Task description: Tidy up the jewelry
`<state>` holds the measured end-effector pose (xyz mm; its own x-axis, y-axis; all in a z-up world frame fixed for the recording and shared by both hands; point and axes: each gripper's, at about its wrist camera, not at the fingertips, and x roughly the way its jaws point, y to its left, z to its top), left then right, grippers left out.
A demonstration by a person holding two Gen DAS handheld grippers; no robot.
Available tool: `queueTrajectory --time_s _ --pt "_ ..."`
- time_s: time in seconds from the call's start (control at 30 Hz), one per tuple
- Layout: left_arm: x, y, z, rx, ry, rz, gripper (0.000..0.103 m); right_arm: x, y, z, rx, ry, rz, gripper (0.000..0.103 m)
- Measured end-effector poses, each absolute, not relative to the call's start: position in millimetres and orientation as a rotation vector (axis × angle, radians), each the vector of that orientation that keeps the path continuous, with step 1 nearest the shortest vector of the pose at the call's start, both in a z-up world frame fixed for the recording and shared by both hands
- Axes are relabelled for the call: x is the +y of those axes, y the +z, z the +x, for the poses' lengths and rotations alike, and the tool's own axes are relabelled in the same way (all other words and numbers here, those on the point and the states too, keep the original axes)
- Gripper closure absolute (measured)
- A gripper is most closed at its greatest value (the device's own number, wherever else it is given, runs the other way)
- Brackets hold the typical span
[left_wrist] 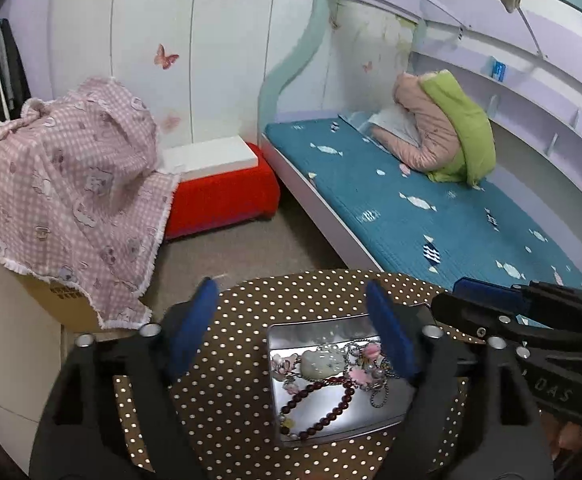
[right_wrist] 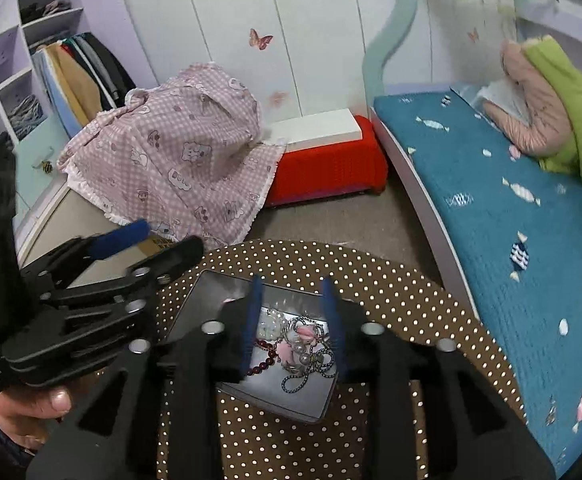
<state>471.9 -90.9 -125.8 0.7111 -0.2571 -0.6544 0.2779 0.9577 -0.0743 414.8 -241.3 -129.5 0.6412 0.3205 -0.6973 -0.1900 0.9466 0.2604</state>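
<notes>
Jewelry [left_wrist: 331,376] – beads, chain, tangled in shiny tin [left_wrist: 291,334]; left hand-held gripper [left_wrist: 291,320] wide, right hand-held gripper [right_wrist: 293,320] narrower, both empty.

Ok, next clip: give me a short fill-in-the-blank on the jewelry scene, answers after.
1. The jewelry lies in a shallow metal ____.
2. The tablecloth is brown with white ____.
3. The beaded bracelet is dark ____.
4. Neither the left gripper nor the right gripper holds ____.

Missing: tin; dots; red; anything
</notes>
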Motion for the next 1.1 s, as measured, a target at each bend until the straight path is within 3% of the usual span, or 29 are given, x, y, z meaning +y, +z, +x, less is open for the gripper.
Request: queueTrajectory --time_s 0.03,0.1,0.17,0.63,1.1 --pt "-88 -124 470 0.715 -0.289 0.031 0.013 -243 -129 413 0.823 0.286 0.184 0.057" --pt "-82 -118 462 0.695 -0.263 0.034 0.011 -247 -125 408 0.799 0.27 0.209 0.017" --pt "-76 -111 453 0.679 -0.242 0.035 0.008 -248 -120 402 0.781 0.253 0.223 0.009" --pt "-42 -50 325 0.499 -0.14 0.05 0.006 -242 -78 326 0.666 0.192 0.222 0.008" --pt "-32 -28 170 0.35 -0.106 0.071 0.005 -235 -44 175 0.467 0.071 0.15 0.008"
